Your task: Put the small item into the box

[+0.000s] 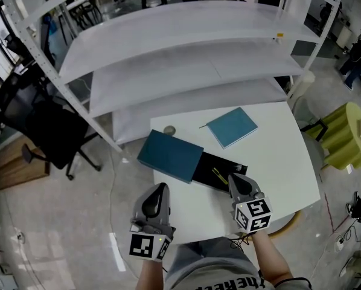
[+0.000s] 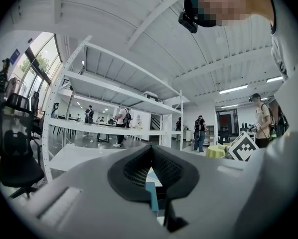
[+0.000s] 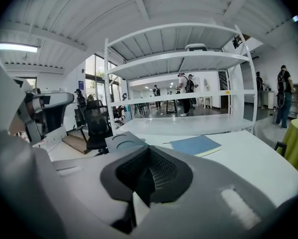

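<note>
A: Starting with the head view. Where to find the small round item (image 1: 169,130)?

B: On the white table (image 1: 277,162), beyond the teal box (image 1: 170,156), near the table's far left corner. Well apart from the box, not in it.

A: And at the box itself?

B: Black tray (image 1: 204,165) slid out at the box's right side, with a thin pale stick (image 1: 218,175) lying inside. Blue notebook (image 1: 232,127) beyond the box, off to the right. White shelf rack (image 1: 186,53) farther beyond still.

A: Grippers?

B: Left gripper (image 1: 161,188) just on the near side of the box. Right gripper (image 1: 233,179) at the tray's right end; touching or not, cannot tell. Tapering to a single tip each.

A: On to the left gripper view.

B: Left gripper (image 2: 152,176) drawn in to a thin slit, nothing clamped. Through the slit, a sliver of the teal box.

A: Right gripper view?

B: Right gripper (image 3: 144,180) with jaws pressed together too, holding nothing. Ahead, only the notebook flat on the table, with the rack behind it.
</note>
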